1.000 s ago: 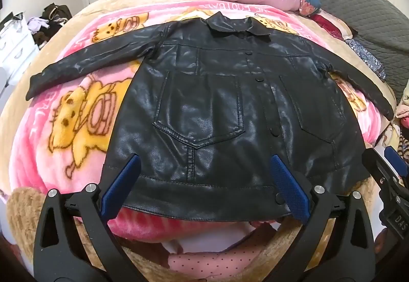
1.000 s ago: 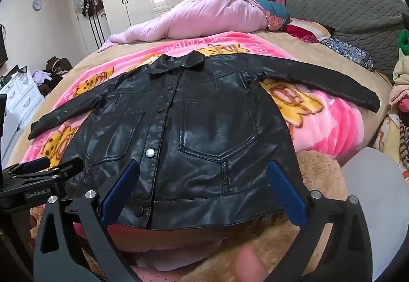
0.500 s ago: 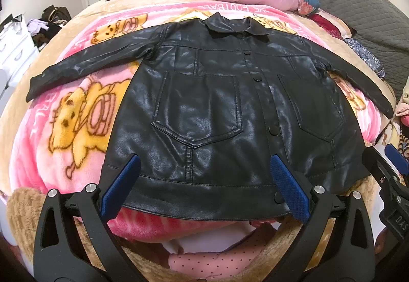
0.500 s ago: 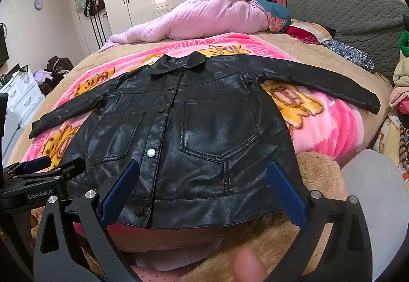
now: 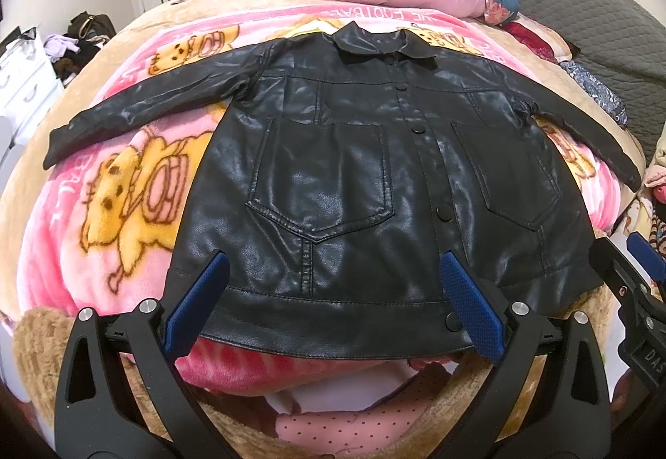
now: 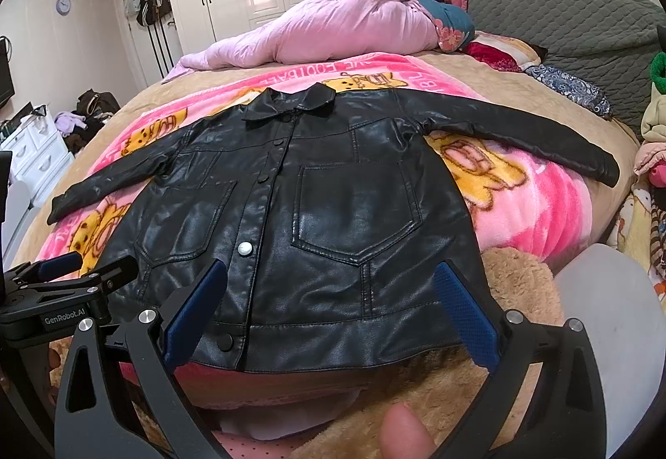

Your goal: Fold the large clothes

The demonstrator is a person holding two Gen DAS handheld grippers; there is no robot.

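- Little had shifted since the earlier frames: the black jacket lay as before, and both claws only edged slightly nearer its hem.
- It was spread flat, front up and buttoned, on the pink cartoon blanket covering the bed, collar at the far end, sleeves stretched out left and right.
- Left claw hovered over the near hem, blue pads spread wide, gripping nothing.
- Right claw hung likewise, jaws wide apart and empty, above the hem's right half.
- Near the bottom of the right wrist view, a fingertip poked in, the rest of the hand cut off.
- Bare blanket lay open beside both sleeves; a pink quilt was heaped at the far end, well apart from the collar.
- Below the hem, the bed's near edge dropped away, hidden behind the claw frames.
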